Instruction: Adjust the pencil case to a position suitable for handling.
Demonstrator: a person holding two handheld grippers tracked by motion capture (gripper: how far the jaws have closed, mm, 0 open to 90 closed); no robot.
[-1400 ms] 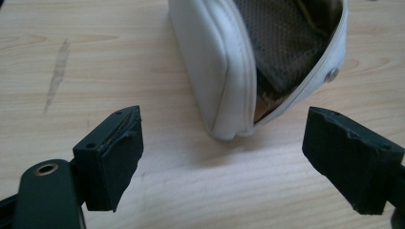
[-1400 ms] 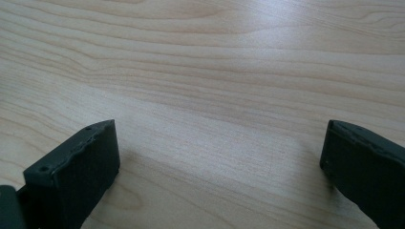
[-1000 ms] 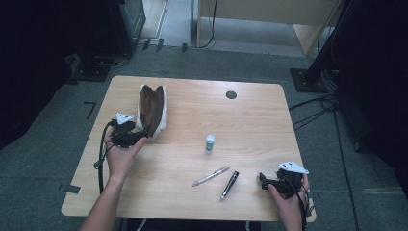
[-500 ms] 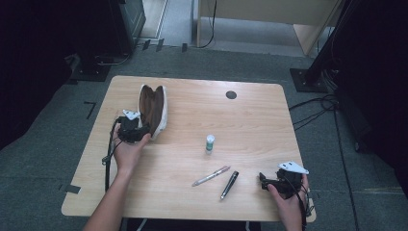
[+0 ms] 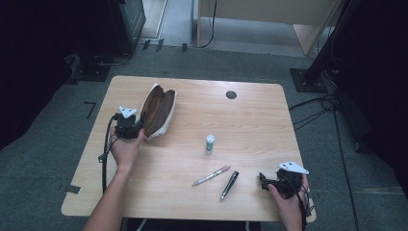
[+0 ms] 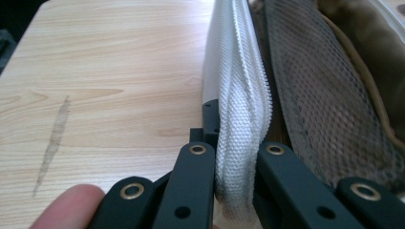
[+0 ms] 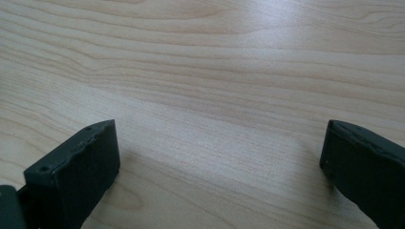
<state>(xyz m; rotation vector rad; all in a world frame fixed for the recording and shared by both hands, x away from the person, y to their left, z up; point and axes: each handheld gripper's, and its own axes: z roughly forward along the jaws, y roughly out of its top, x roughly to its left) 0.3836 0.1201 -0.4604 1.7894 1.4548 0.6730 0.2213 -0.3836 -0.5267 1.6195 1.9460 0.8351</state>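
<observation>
The left tool (image 5: pixel 131 126) stands at the left part of the bench (image 5: pixel 250 125). Its jaws have just been closing, and now they pinch the white edge of the open case (image 5: pixel 156 111), as the left gripper view shows, with the case (image 6: pixel 241 109) wall between them. The case lies tilted at the far left, brown inside. The right tool (image 5: pixel 274 182) rests at the near right corner, jaws wide, with bare wood between them. A small bottle (image 5: pixel 210 143) stands in the middle, and 2 pens (image 5: pixel 220 179) lie nearer.
</observation>
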